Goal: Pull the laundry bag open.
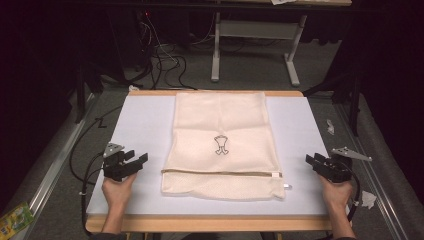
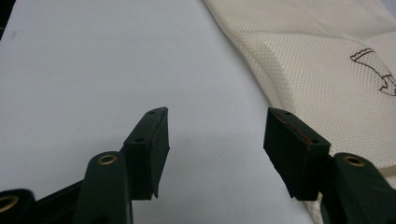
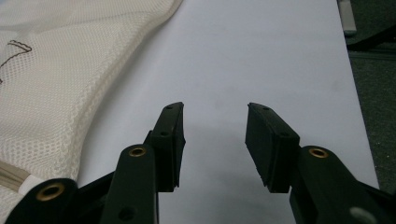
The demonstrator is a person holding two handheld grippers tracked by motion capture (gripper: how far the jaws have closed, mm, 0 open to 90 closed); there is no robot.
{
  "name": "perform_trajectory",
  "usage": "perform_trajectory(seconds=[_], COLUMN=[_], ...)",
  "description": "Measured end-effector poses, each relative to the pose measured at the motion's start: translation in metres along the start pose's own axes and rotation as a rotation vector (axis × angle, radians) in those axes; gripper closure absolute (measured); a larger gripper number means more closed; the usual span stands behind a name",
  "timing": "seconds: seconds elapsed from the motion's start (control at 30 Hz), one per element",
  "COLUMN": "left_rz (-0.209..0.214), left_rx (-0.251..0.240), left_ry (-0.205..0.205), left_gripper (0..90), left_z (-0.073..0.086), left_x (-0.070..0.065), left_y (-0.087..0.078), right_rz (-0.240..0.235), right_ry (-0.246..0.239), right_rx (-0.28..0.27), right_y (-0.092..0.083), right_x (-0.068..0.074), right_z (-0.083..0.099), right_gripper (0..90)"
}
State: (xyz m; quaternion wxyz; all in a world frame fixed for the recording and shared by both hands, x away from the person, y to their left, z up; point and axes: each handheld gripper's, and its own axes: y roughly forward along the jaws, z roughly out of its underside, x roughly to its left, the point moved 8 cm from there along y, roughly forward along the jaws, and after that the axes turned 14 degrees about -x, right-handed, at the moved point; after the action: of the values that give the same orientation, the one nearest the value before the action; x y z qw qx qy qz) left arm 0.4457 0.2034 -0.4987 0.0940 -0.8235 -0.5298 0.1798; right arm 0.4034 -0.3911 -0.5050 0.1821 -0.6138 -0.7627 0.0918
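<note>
1. The left claw (image 1: 134, 161) is held wide open just off the left edge of the bag (image 1: 222, 145), with nothing between its jaws; bare surface (image 2: 93, 70) is seen between them in the left gripper view.
2. The right claw (image 1: 316, 162) is likewise held open and empty, near the bag's right edge, its jaws pointed inward across the surface.
3. The bag, a cream mesh laundry bag, is laid flat in the middle of the surface, its length running away from the person. A small dark drawing (image 1: 221, 144) is printed at its centre.
4. A zip (image 1: 222, 173) is seen running across the bag near its front end, with the pull (image 1: 276, 175) at the right. A band of looser mesh lies in front of it.
5. The two claws are placed on opposite sides at roughly the level of the zip, probably so that both side edges can be taken at once and the cloth kept even.
6. In the left gripper view the bag's edge (image 2: 261, 79) is seen just beside the right-hand jaw, which suggests that a short move sideways would bring the mesh between the pads.
7. In the right gripper view the bag (image 3: 60, 84) is seen farther off to the left, so a longer reach is judged to be needed there.
8. No grip has yet been made; a fold or a lift is judged the likely step.
</note>
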Motion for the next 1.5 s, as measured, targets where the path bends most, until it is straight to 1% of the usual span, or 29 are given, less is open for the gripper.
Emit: perform_trajectory(seconds=[0.13, 0.17, 0.2, 0.37, 0.5, 0.53, 0.63, 0.77, 0.93, 1.1, 1.17, 1.2, 1.3, 1.33, 1.4, 1.47, 1.5], left_rz=[-0.004, -0.004, -0.003, -0.014, -0.022, -0.024, -0.03, -0.037, -0.048, -0.056, -0.063, -0.066, -0.071, -0.072, -0.073, -0.075, -0.076], left_rx=[0.005, 0.008, 0.004, 0.018, 0.012, 0.013, 0.02, 0.024, 0.035, 0.043, 0.041, 0.04, 0.036, 0.04, 0.039, 0.046, 0.042], left_ry=[0.009, 0.011, 0.01, 0.025, 0.023, 0.023, 0.025, 0.016, 0.029, 0.037, 0.041, 0.043, 0.043, 0.05, 0.051, 0.059, 0.058], left_gripper=[40.7, 40.7, 40.7, 40.6, 40.5, 40.5, 40.5, 40.5, 40.5, 40.4, 40.5, 40.5, 40.5, 40.5, 40.4, 40.5, 40.5], left_z=[0.002, 0.002, 0.002, 0.007, 0.009, 0.01, 0.014, 0.014, 0.018, 0.02, 0.021, 0.021, 0.022, 0.022, 0.023, 0.024, 0.024], left_x=[-0.001, -0.002, -0.002, -0.002, -0.002, -0.002, -0.003, -0.002, -0.001, -0.001, 0.0, 0.0, -0.001, -0.001, -0.001, -0.001, -0.001], left_y=[0.004, 0.004, 0.006, 0.011, 0.014, 0.015, 0.019, 0.023, 0.028, 0.03, 0.031, 0.032, 0.033, 0.033, 0.034, 0.034, 0.034], right_rz=[0.0, 0.004, 0.003, 0.013, 0.009, 0.009, 0.013, 0.02, 0.023, 0.037, 0.045, 0.044, 0.046, 0.047, 0.05, 0.056, 0.059], right_ry=[-0.002, 0.006, 0.0, 0.0, -0.009, -0.003, -0.009, -0.012, -0.03, -0.03, -0.035, -0.049, -0.052, -0.055, -0.053, -0.076, -0.076], right_rx=[0.004, 0.008, 0.007, 0.019, 0.009, 0.011, 0.023, 0.024, 0.034, 0.034, 0.036, 0.037, 0.037, 0.038, 0.041, 0.042, 0.044], right_y=[0.002, 0.002, 0.003, 0.005, 0.007, 0.008, 0.01, 0.011, 0.015, 0.017, 0.019, 0.02, 0.02, 0.02, 0.02, 0.021, 0.021], right_x=[-0.001, -0.001, -0.002, -0.002, -0.001, 0.0, 0.001, 0.0, 0.001, 0.001, 0.002, 0.002, 0.004, 0.004, 0.005, 0.005, 0.005], right_z=[0.002, 0.003, 0.003, 0.005, 0.005, 0.005, 0.008, 0.009, 0.012, 0.012, 0.013, 0.013, 0.012, 0.013, 0.013, 0.013, 0.014], right_gripper=[58.0, 58.0, 58.0, 58.0, 57.4, 57.2, 57.1, 57.2, 57.1, 56.7, 56.2, 56.1, 55.9, 55.9, 55.6, 54.9, 54.8])
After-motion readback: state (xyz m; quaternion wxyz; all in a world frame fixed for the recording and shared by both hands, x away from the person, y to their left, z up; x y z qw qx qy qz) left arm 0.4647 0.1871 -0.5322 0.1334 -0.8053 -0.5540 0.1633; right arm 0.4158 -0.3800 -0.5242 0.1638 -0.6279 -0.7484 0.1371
